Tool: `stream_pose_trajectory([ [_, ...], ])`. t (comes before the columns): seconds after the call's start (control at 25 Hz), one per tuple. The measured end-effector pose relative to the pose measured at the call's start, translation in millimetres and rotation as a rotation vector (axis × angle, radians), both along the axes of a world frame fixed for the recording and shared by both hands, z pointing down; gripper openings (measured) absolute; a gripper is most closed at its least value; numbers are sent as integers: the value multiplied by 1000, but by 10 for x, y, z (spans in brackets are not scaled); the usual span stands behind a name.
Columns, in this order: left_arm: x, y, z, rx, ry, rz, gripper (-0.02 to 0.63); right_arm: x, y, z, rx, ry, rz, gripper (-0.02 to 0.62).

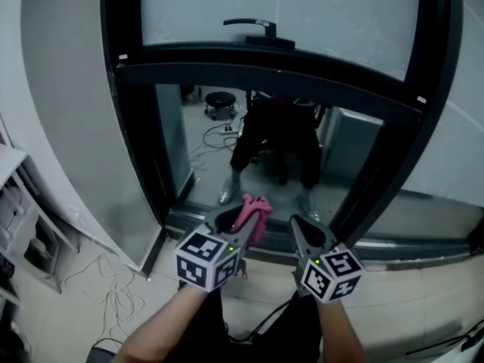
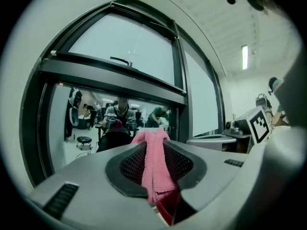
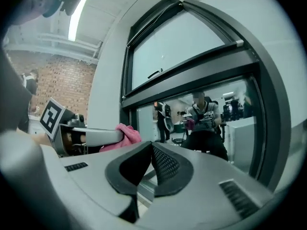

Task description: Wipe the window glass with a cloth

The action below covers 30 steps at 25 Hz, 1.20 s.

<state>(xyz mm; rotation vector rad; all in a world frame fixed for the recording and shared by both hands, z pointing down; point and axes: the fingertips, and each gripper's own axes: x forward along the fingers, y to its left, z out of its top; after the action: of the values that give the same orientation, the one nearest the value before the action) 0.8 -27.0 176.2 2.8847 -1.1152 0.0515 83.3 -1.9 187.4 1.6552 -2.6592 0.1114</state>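
A pink cloth (image 1: 255,214) sticks out of my left gripper (image 1: 233,223), whose jaws are shut on it. In the left gripper view the cloth (image 2: 153,164) runs down between the dark pads. The window glass (image 1: 261,146) is the lower pane in a black frame, straight ahead of both grippers, and it mirrors a seated person. My right gripper (image 1: 305,229) is beside the left one, shut with nothing between its jaws (image 3: 149,150). From the right gripper view the cloth (image 3: 125,134) and the left gripper show at the left. Both grippers are a short way back from the glass.
A frosted upper pane with a black handle (image 1: 253,26) sits above the black crossbar (image 1: 265,70). A grey wall (image 1: 72,112) stands at the left, with white shelving (image 1: 19,225) and cables (image 1: 113,293) on the tiled floor.
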Motion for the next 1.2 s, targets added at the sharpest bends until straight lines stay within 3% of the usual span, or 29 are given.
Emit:
stream_pose_trajectory([
  [0.4,125,218,-11,13,-1,-6,95,33,190,-66,30,31,-30,0],
  [1.2,384,475,-86,38,-26,-17,95,337,345,-275,69,-58,-10,0],
])
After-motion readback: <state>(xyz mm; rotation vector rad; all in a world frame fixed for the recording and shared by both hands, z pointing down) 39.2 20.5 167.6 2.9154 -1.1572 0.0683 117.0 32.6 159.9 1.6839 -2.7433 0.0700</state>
